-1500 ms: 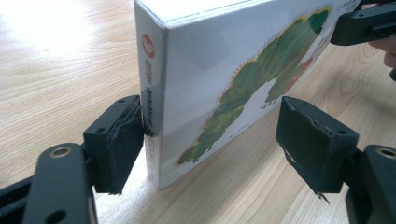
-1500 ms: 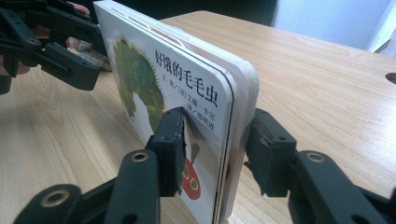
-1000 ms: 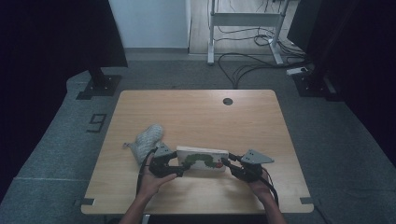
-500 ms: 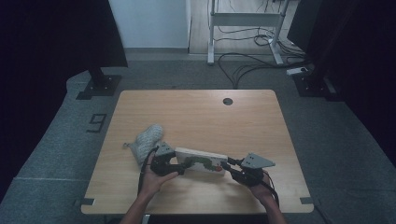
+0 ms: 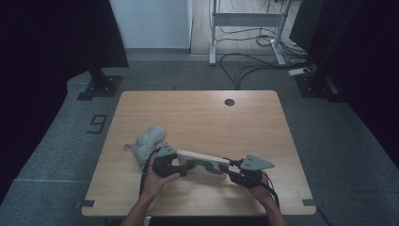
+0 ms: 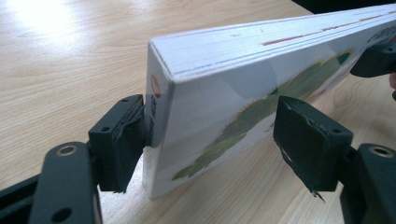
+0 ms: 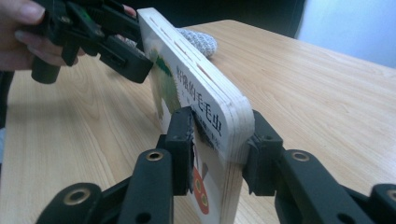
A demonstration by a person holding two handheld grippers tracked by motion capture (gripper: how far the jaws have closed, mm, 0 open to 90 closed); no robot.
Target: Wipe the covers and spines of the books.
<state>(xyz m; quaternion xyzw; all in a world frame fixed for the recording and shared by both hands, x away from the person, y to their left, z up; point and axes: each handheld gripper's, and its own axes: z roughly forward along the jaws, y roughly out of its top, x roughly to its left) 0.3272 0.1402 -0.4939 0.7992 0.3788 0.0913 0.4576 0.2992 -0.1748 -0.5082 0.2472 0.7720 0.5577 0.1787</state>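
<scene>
My right gripper [image 7: 217, 154] is clamped across the spine end of the board book [image 7: 196, 88], one pad on the printed cover and the other on the back. My left gripper [image 6: 210, 140] straddles the far end. There one pad touches the book's narrow edge, while the other stands off the cover with a gap, so I read it as not gripping.

The book stands on its long edge on the table [image 5: 197, 113], near the front, between my two hands. It looks stiff: thick card pages, rounded corners, no sag along its length. I judge it fairly light but top-heavy on that edge, and the glossy cover may slip under rubber pads. The best hold is flat across both covers near a corner, as the right has it. A mesh pouch [image 5: 147, 140] lies just beyond the left gripper.
</scene>
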